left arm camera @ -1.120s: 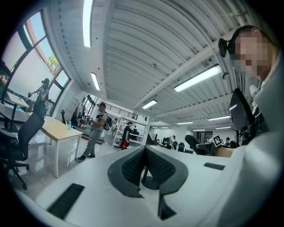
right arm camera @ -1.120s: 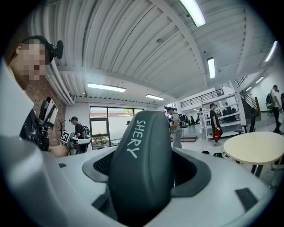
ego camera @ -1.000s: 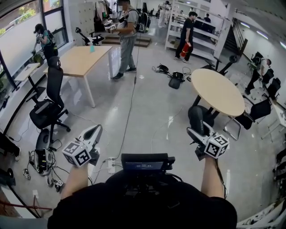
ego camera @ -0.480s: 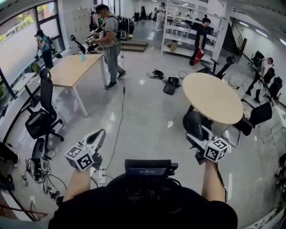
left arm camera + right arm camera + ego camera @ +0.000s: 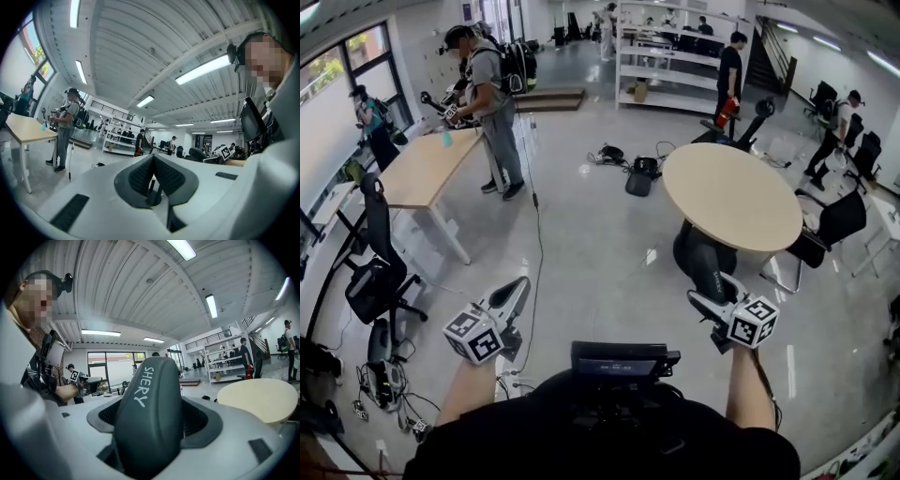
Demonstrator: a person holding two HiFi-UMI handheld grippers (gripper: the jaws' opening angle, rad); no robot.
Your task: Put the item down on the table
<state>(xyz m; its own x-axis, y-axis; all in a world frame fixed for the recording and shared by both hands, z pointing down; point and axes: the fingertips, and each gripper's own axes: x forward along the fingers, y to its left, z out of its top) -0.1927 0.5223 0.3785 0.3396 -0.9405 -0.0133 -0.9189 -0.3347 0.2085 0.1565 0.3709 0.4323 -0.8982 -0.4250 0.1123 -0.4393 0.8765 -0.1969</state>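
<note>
A dark grey padded item [image 5: 149, 399] printed "SHERY" fills the right gripper view, with my right gripper [image 5: 151, 427] shut on it. In the head view that item [image 5: 703, 259] sticks up from the right gripper [image 5: 711, 302], held in the air just short of the round beige table [image 5: 733, 193]. The same table [image 5: 262, 399] shows at the right of the right gripper view. My left gripper [image 5: 514, 294] is held out at the lower left. Its ribbed pads [image 5: 140, 174] meet with nothing between them.
A rectangular wooden table [image 5: 411, 169] stands far left, and a person with a backpack [image 5: 492, 103] is beside it. Black office chairs [image 5: 367, 272] and floor cables [image 5: 384, 389] lie left. A chair [image 5: 830, 225] stands right of the round table. White shelves [image 5: 666, 56] are at the back.
The whole view has shifted forward, and the round table is closer and more central. The person with the backpack has moved left. Both grippers keep their hold and pose.
</note>
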